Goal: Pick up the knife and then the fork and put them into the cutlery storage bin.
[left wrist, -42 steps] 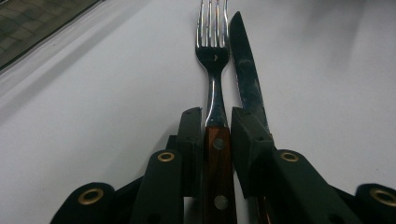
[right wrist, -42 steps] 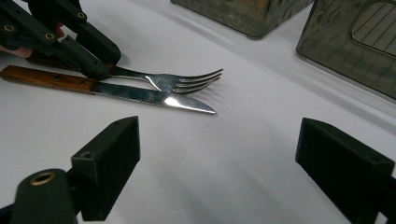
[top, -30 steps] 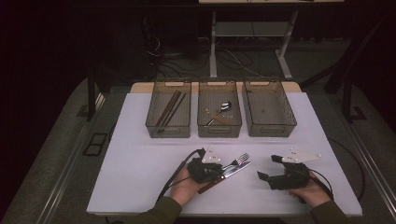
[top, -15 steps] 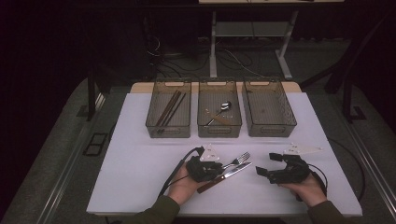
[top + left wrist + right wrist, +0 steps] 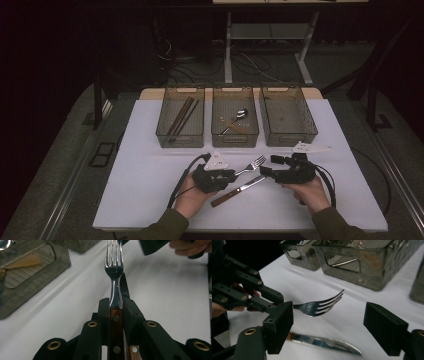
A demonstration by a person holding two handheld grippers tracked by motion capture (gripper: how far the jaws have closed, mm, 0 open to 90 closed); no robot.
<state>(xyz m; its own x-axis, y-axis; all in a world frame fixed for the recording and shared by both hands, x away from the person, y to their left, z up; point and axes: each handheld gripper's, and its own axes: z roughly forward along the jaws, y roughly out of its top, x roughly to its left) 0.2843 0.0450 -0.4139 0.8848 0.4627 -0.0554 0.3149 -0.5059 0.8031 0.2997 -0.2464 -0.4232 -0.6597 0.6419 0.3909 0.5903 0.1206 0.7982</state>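
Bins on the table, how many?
3, in a row at the far edge: left bin with dark sticks, middle bin with a spoon, right bin looks empty.

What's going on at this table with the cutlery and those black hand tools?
A person is working with a two-jaw gripper in each hand. The left gripper is shut on a fork by its wooden handle, lifted above the white table. The right gripper has open jaws that have just been closing a little, the fork tines between them untouched. A knife lies below. Three bins wait behind.
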